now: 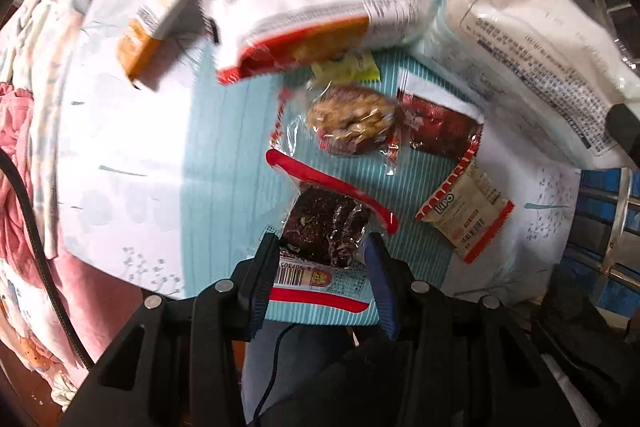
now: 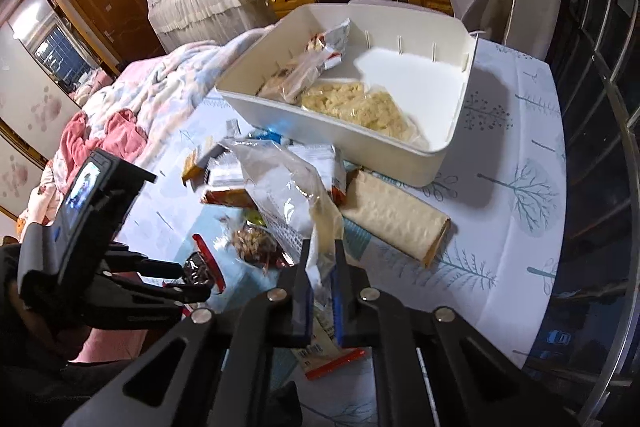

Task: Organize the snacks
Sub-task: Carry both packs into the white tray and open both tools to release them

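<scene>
Precariously, the left gripper [image 1: 322, 247] pinches a dark brownie in clear red-edged wrap [image 1: 326, 223]; slick film could slip. The right gripper [image 2: 323, 267], closed on a crinkly clear plastic bag's [image 2: 288, 195] corner, may tear it.

A dark chocolate cake in a clear wrapper with red edges [image 1: 326, 227] is lifted above the tablecloth. A clear plastic bag [image 2: 296, 195] is held up by its corner. In the white bin [image 2: 452, 131] lie a pale snack bag [image 2: 360, 107] and smaller packets [image 2: 324, 47].
</scene>
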A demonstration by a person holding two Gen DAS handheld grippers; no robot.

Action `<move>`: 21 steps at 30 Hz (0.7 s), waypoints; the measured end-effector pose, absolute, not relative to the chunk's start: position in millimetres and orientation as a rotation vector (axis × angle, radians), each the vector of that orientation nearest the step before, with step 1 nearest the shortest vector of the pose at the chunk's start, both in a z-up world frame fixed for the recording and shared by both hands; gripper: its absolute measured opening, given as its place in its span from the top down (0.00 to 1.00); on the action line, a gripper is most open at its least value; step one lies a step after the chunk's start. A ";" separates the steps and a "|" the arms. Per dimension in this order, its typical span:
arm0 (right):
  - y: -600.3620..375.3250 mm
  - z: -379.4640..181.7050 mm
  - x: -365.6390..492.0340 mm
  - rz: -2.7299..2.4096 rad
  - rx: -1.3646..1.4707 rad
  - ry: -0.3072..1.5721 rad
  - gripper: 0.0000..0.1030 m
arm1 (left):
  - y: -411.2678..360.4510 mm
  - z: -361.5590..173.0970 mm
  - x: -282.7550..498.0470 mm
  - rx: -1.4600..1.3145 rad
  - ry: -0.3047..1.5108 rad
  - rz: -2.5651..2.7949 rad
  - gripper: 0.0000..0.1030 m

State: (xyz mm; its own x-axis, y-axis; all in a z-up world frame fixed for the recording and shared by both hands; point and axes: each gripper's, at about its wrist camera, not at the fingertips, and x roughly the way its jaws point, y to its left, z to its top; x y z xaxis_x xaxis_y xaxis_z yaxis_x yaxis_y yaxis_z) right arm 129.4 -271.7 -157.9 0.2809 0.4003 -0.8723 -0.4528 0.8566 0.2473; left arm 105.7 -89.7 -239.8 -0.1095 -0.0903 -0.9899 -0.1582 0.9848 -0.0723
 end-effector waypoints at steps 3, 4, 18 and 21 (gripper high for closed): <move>-270.6 -146.5 130.5 0.570 -0.039 1.122 0.94 | -82.7 -217.2 113.4 -0.189 1.659 0.057 0.59; -269.6 -140.6 131.0 0.574 -0.033 1.104 0.94 | -78.7 -207.2 112.5 -0.186 1.648 0.056 0.59; -244.5 -66.8 159.1 0.531 0.061 0.888 0.95 | -66.3 -102.4 161.1 -0.098 1.500 -0.059 0.59; -239.9 -52.9 170.9 0.501 0.090 0.840 0.95 | -60.5 -82.1 185.5 -0.054 1.464 -0.088 0.59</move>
State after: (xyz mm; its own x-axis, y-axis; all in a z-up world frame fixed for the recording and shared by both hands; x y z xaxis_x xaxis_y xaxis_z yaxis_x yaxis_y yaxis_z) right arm 170.9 -239.9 -52.9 0.5592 0.4588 -0.6905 -0.3890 0.8807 0.2702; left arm 185.5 -60.5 -82.1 0.1044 -0.0922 -0.9902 0.0265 0.9956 -0.0899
